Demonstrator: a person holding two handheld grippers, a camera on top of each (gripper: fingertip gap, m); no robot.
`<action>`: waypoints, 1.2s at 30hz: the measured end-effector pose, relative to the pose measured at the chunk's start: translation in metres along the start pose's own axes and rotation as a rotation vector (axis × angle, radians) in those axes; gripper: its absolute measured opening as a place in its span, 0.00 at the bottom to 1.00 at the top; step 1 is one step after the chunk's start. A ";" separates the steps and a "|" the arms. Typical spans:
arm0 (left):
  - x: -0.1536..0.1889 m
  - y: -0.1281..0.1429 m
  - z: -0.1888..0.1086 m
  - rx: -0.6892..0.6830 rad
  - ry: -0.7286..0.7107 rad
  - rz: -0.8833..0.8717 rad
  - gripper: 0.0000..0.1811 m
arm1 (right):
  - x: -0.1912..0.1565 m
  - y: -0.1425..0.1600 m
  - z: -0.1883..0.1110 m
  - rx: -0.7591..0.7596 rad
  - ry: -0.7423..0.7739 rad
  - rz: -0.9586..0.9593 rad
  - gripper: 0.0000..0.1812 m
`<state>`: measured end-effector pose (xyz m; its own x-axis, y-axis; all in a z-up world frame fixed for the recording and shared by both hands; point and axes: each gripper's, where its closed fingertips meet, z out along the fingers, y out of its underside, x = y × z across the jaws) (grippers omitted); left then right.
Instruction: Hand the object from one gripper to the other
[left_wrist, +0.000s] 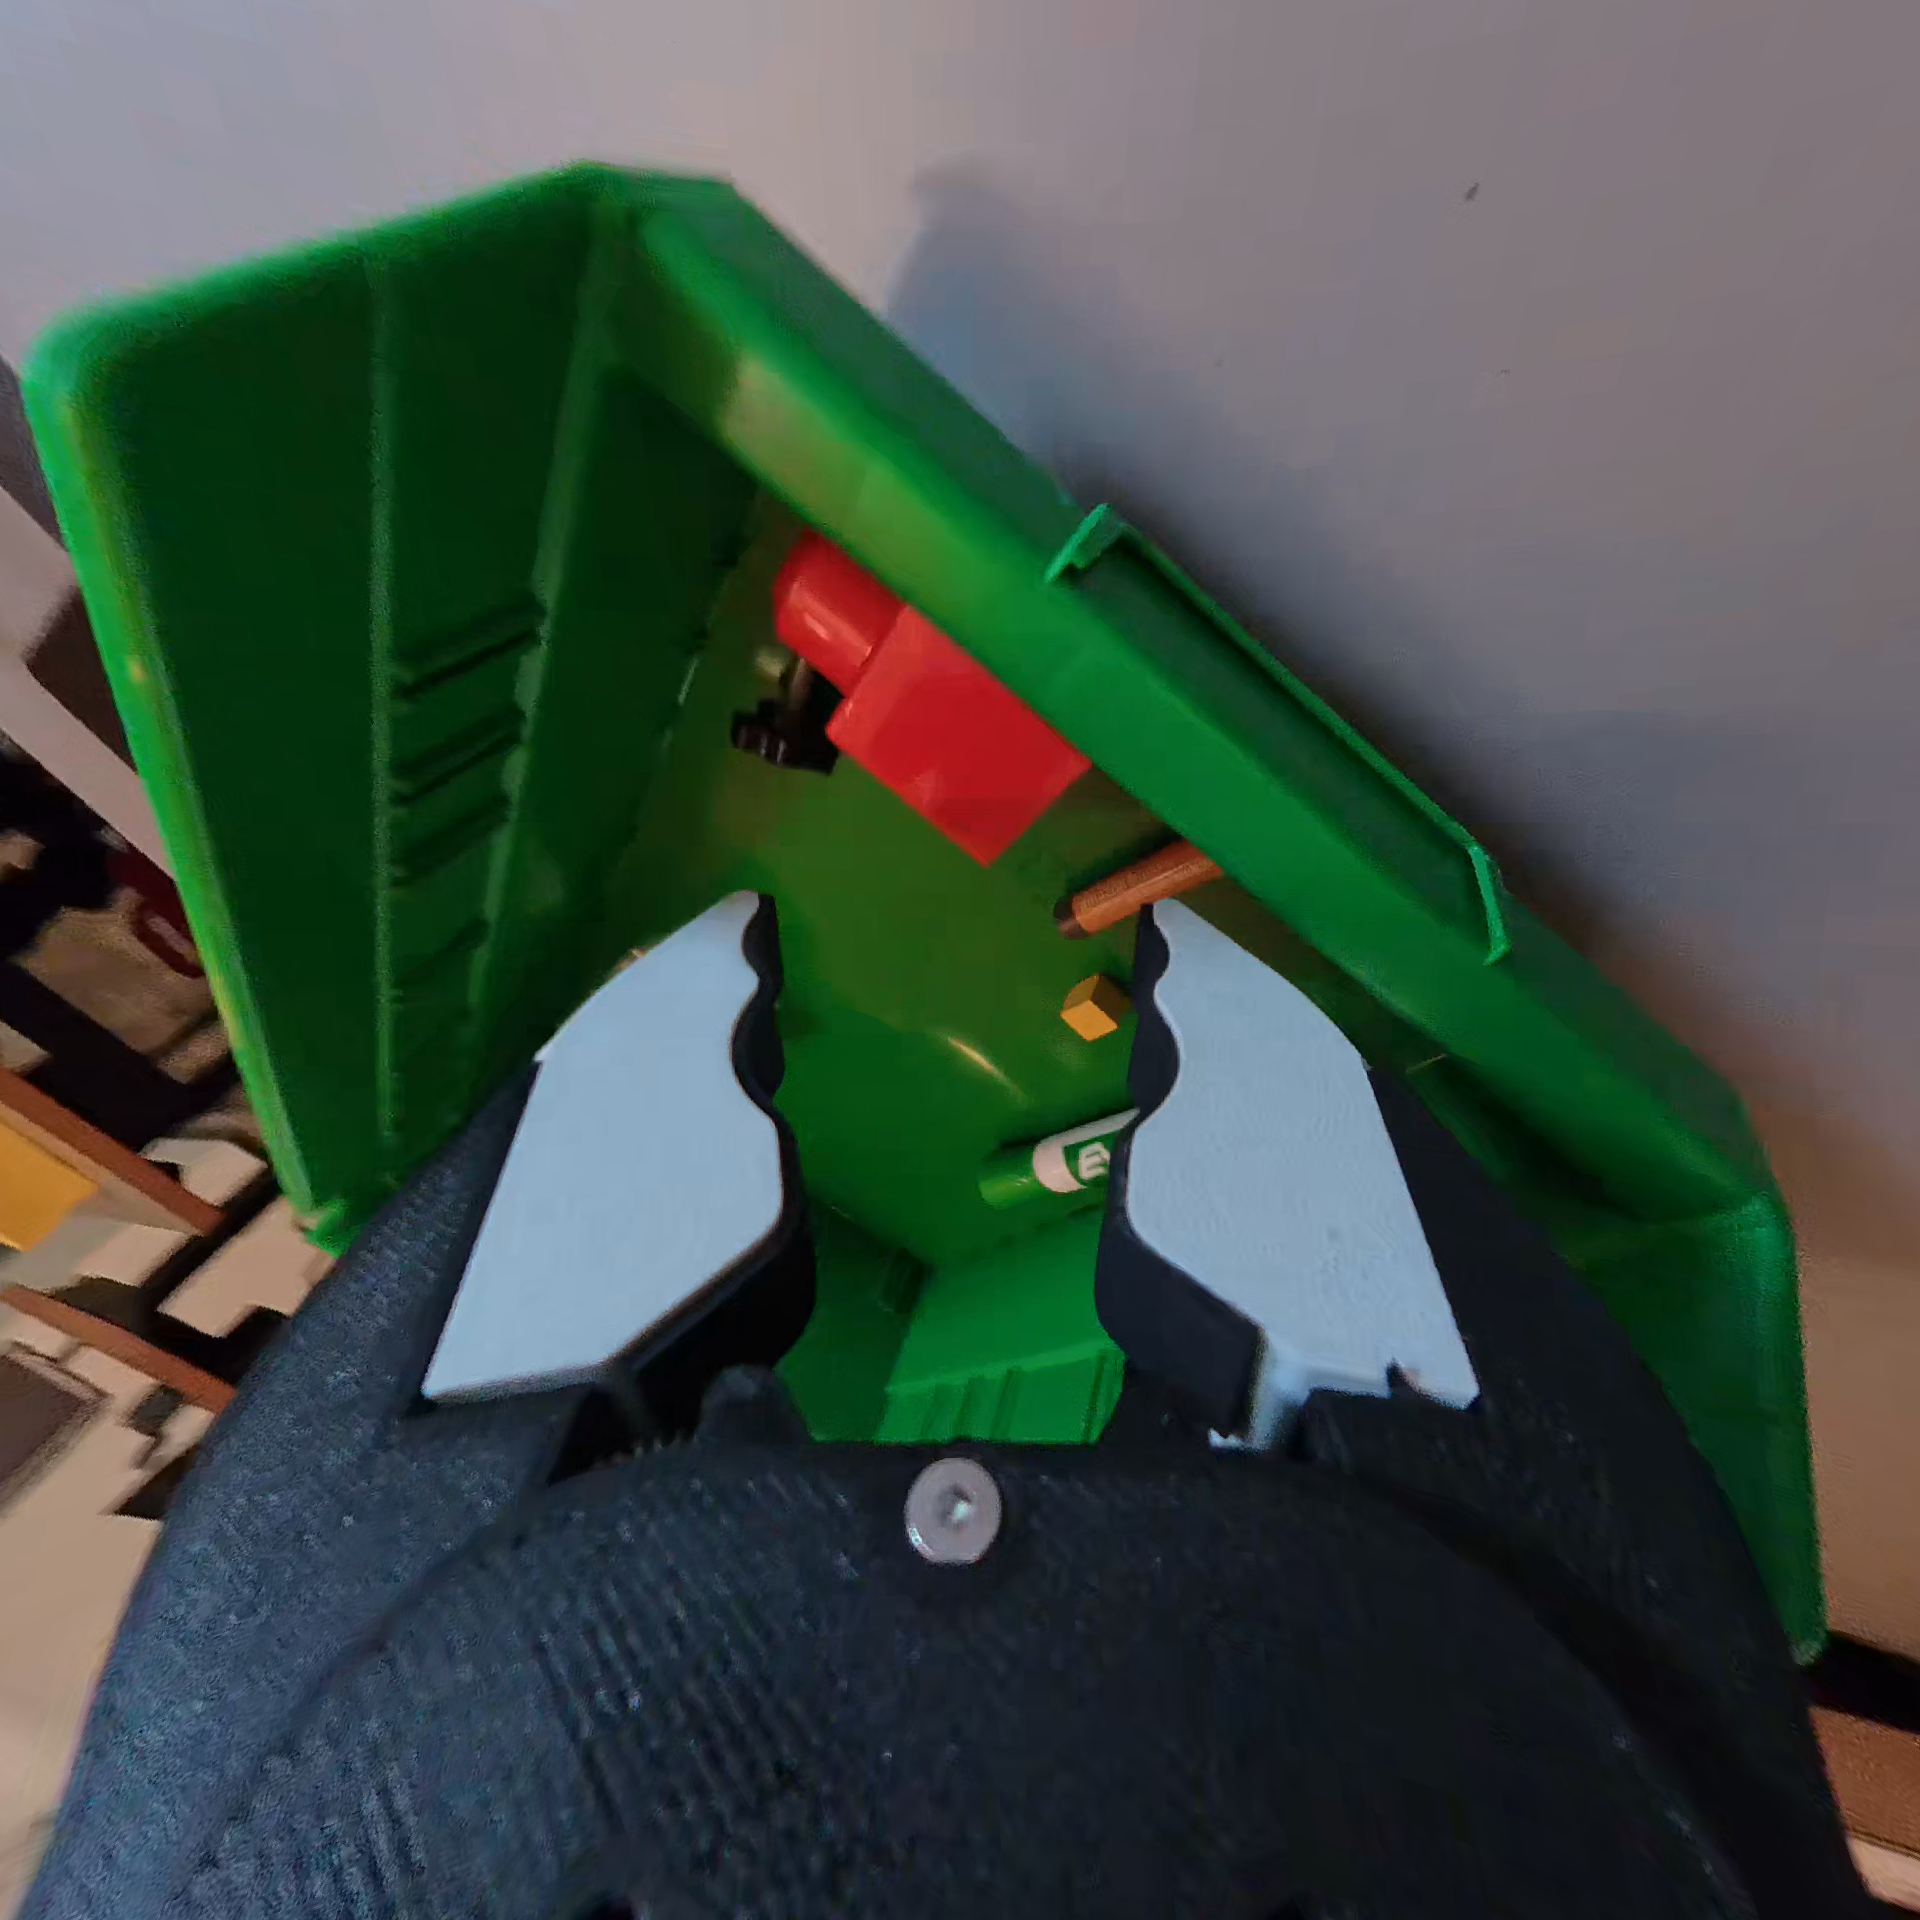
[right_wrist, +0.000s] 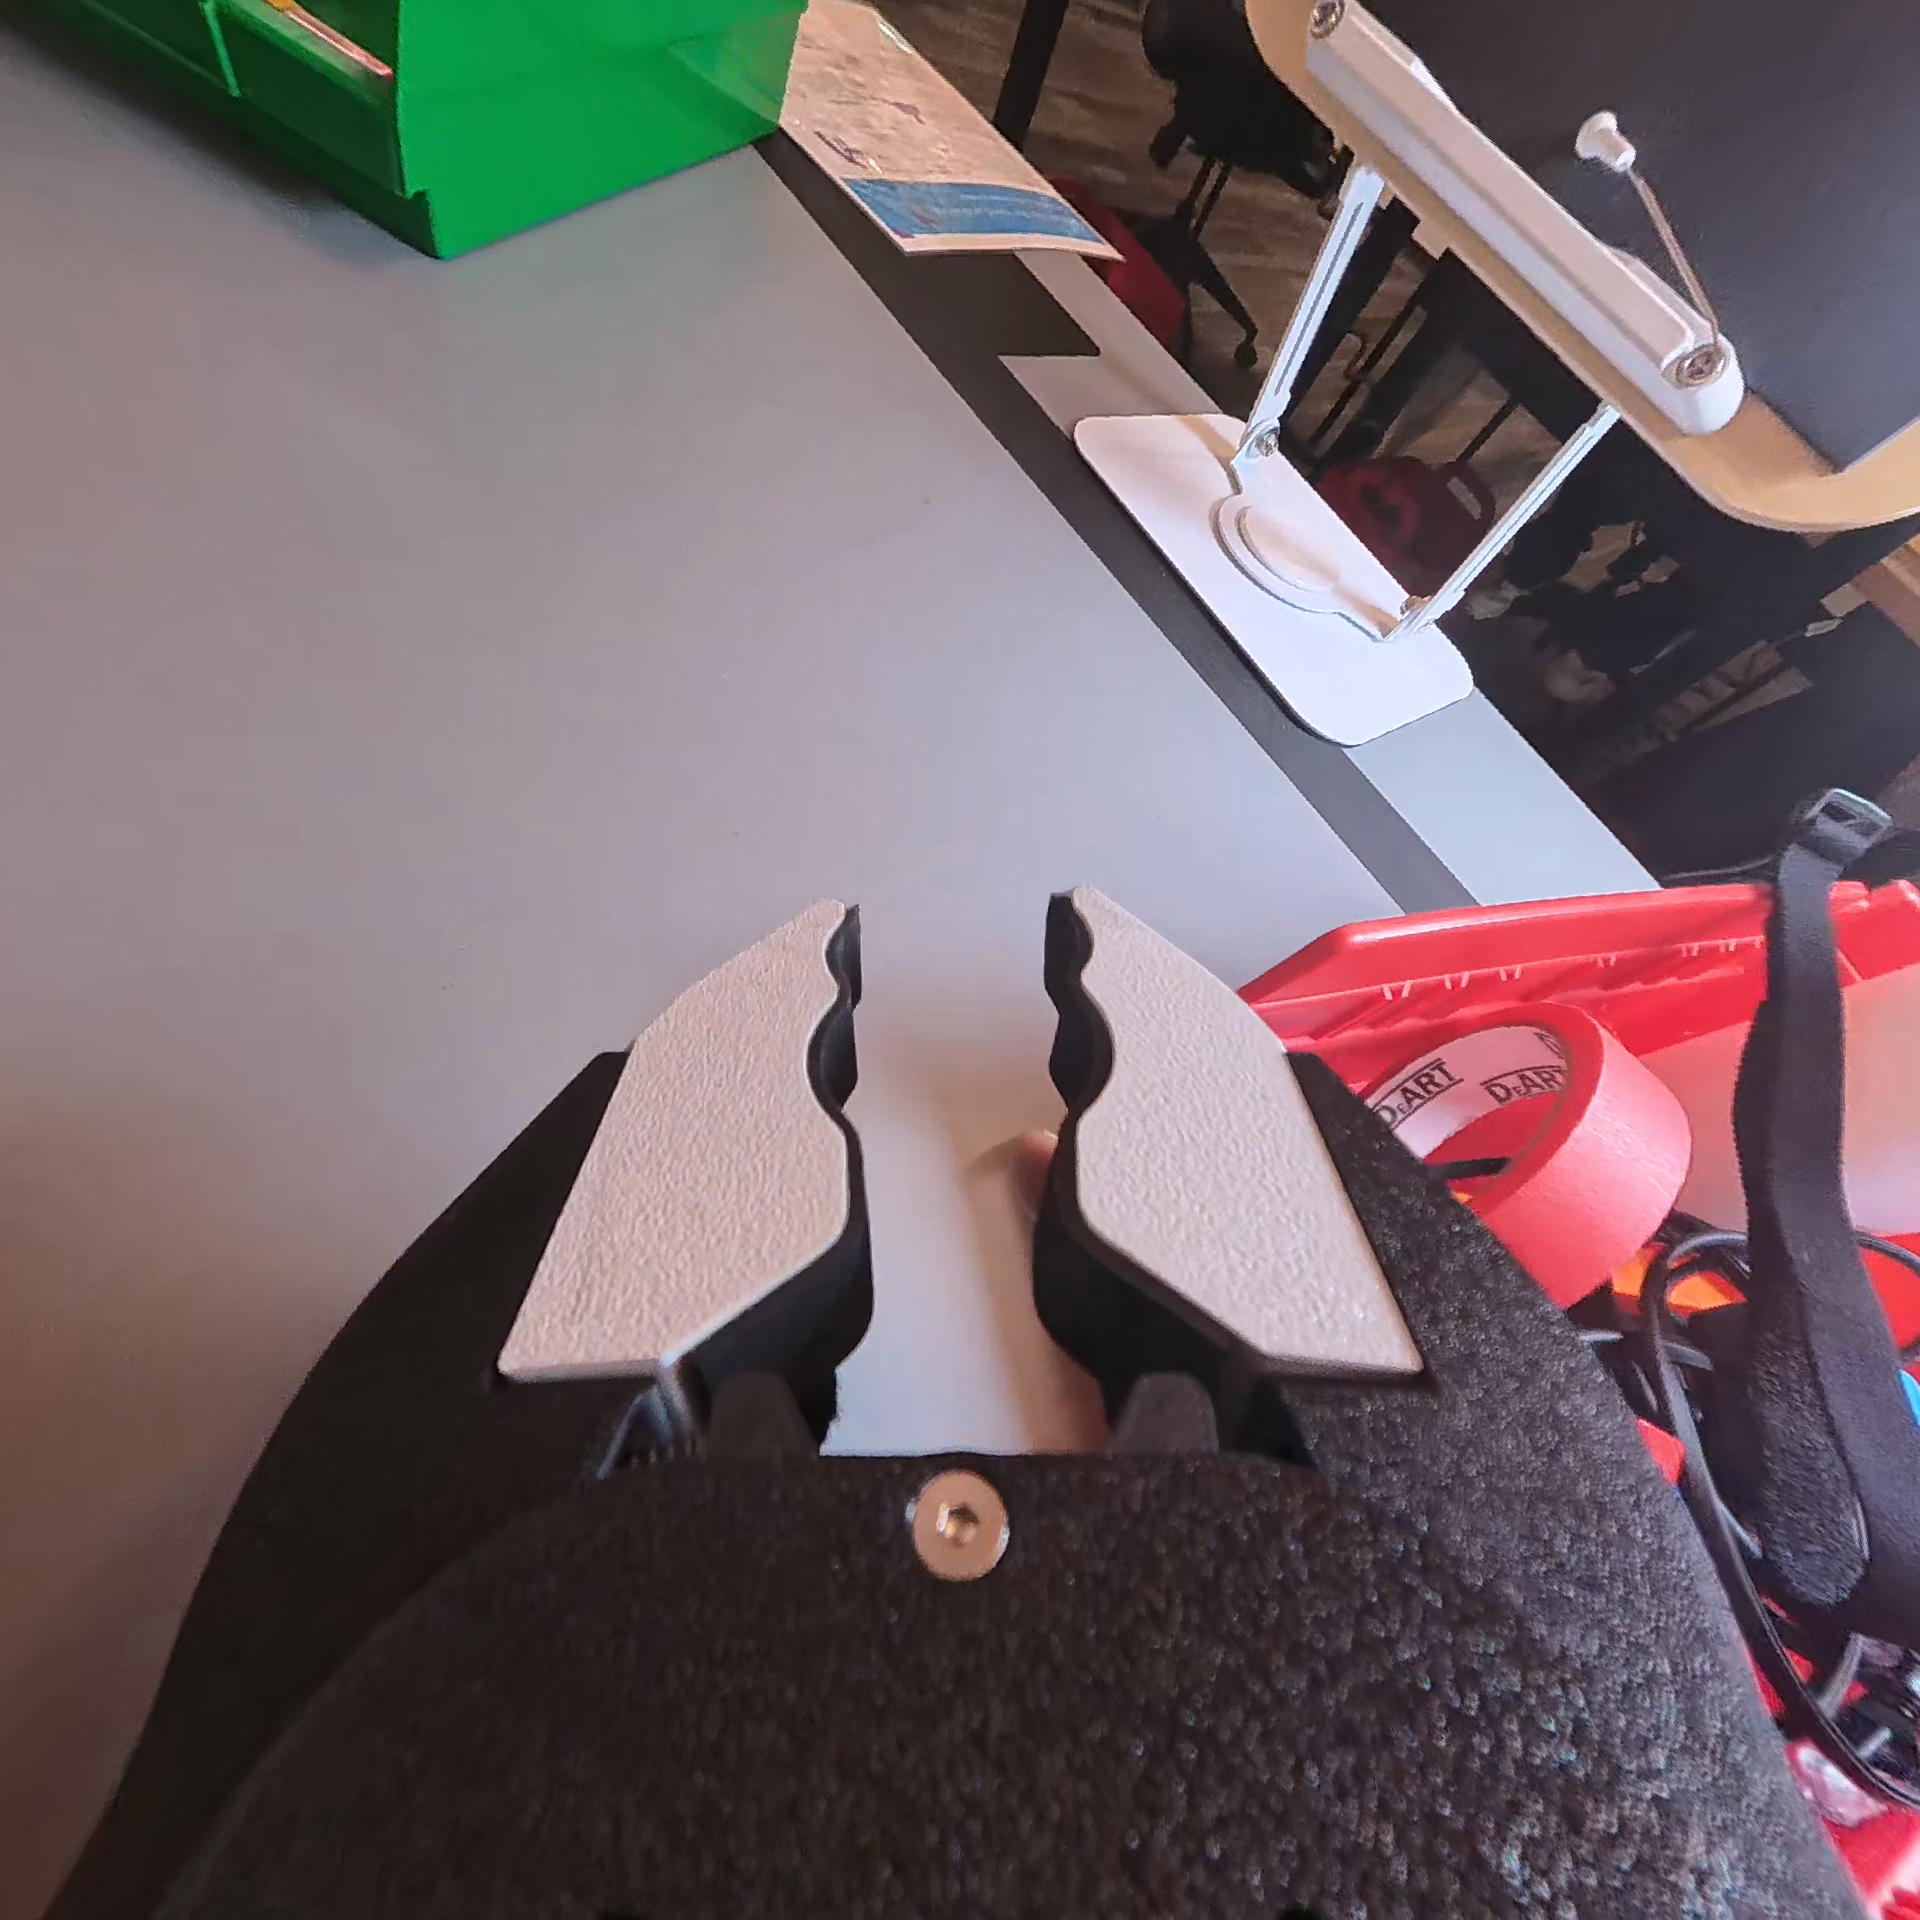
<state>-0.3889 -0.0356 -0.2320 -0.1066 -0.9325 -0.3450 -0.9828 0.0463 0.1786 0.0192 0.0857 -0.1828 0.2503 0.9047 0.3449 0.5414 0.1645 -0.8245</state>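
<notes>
In the left wrist view my left gripper is open and reaches into a green bin that stands on a grey table. A rounded green object lies between the fingers, apart from both pads. Around it in the bin lie a red block, a brown pencil, a small yellow cube, a green marker and a black clip. In the right wrist view my right gripper is open and empty above the grey table.
The green bin shows at the far left of the right wrist view. A red bin with a pink tape roll, cables and a black strap sits at the right. A white lamp base and a printed card stand by the table's edge. About 45 cm separates my left fingertips from my right. The red block is about 4 cm from my left fingertips. About 4 cm separates my left fingertips from the black clip. The small yellow cube lies around 5 cm away from my left fingertips.
</notes>
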 end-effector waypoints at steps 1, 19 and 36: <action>-0.002 -0.004 0.000 0.006 -0.026 0.057 0.37 | 0.002 0.001 0.002 -0.003 0.001 0.010 0.19; -0.022 -0.010 -0.001 0.102 -0.024 0.023 0.30 | 0.015 0.011 -0.002 -0.004 0.033 0.039 0.18; -0.123 -0.102 -0.275 1.688 -0.773 -0.767 0.30 | -0.030 -0.165 -0.022 0.513 -0.343 0.362 0.23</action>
<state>-0.2341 -0.0236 0.0457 0.7466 -0.6186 -0.2447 0.0760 0.4447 -0.8924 -0.0603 0.0228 -0.0472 0.0305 0.9963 -0.0809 0.0051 -0.0811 -0.9967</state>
